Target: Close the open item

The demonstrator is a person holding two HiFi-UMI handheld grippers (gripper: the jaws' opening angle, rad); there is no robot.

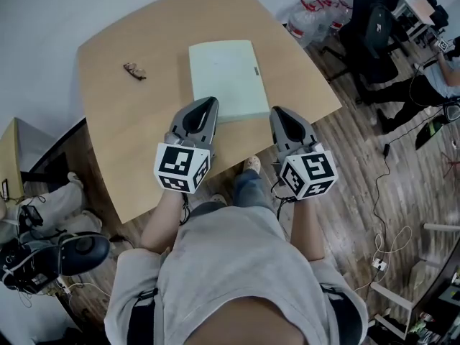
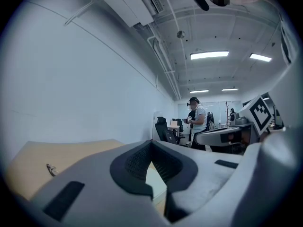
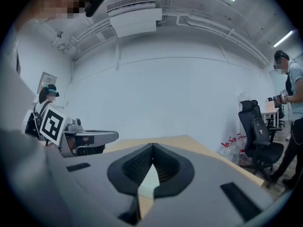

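We hold both grippers low over the near edge of the worktop [image 1: 136,157]. The pale green folder [image 1: 224,77] lies flat ahead of them. It may be a thin book instead, as the head view is too coarse to settle that. Its long axis runs straight away from the grippers. Its near short edge sits between their tips, and a small tab shows on the edge toward the right gripper.

The left gripper [image 1: 208,103] has its jaws pressed together on nothing, and its tip is over the folder's near corner. The right gripper [image 1: 281,113] is likewise closed and empty, just outside the other near corner.

A small brown object [image 1: 134,70] rests ahead and to the left of the left gripper, well apart from the folder. Plastic bags [image 1: 310,19] sit on the floor beyond the worktop's far right corner, and we cannot make out what is in them.

Through the left gripper [image 2: 151,143] view's notch we see a sliver of the folder, and also a person standing [image 2: 196,119] far off, unseen from above. The right gripper [image 3: 152,146] view adds an office chair [image 3: 258,136].
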